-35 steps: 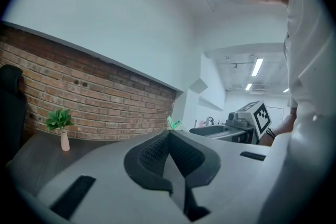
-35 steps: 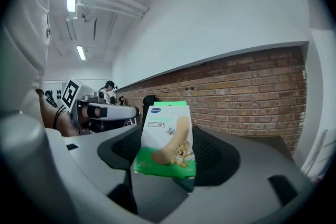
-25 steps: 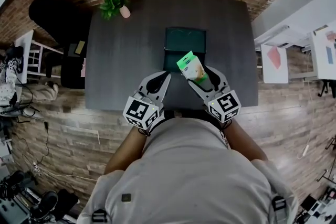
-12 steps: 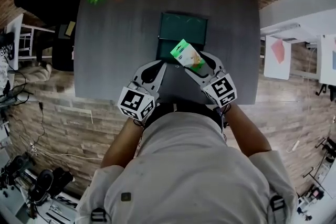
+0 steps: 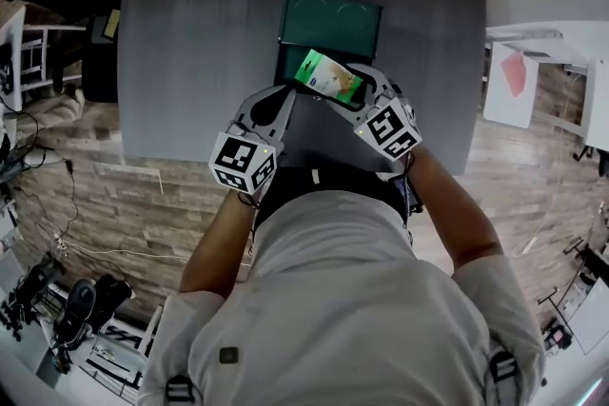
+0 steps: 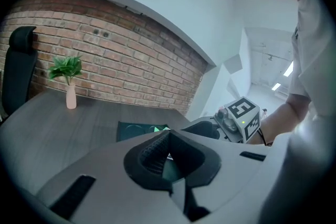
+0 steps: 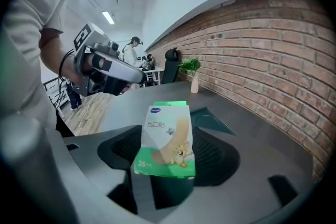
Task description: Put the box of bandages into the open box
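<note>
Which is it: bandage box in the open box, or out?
Out. The right hand-held gripper is shut on the box of bandages, holding it tilted in the air by the near edge of the open box.

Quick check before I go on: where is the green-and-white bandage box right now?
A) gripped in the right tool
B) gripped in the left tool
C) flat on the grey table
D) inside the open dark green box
A: the right tool has its jaws closed on the green-and-white cardboard bandage box, while the left tool holds nothing.
</note>
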{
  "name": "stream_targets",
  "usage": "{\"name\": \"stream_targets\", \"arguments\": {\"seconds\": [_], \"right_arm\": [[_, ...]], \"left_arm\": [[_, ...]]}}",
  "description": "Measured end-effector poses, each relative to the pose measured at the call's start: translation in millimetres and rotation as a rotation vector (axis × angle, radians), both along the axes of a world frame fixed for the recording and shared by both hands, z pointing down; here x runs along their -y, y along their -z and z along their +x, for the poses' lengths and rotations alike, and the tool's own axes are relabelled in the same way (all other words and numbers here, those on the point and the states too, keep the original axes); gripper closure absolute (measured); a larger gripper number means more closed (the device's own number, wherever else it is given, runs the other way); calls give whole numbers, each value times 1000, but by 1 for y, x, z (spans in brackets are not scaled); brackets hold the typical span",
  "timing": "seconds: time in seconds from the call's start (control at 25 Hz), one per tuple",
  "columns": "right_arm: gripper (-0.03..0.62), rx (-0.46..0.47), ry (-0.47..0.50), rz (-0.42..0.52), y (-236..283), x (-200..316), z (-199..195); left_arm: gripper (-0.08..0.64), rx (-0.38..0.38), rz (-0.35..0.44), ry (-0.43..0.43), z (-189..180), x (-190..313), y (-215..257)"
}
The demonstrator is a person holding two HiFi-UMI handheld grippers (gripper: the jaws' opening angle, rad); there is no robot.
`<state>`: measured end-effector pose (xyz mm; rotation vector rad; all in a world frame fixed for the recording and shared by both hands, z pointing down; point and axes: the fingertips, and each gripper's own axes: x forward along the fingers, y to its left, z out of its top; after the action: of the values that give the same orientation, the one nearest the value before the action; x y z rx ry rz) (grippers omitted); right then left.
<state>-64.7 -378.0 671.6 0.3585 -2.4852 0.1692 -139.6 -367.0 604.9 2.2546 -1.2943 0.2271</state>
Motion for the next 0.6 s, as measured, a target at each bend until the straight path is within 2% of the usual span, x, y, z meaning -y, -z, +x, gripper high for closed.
{"name": "stream_targets", "arguments": {"seconds": [0.6], "right_arm": [[295,-183,161,-8,-97,9,-1]], "left_arm": [[545,17,-99,12,8,5,-54]]}}
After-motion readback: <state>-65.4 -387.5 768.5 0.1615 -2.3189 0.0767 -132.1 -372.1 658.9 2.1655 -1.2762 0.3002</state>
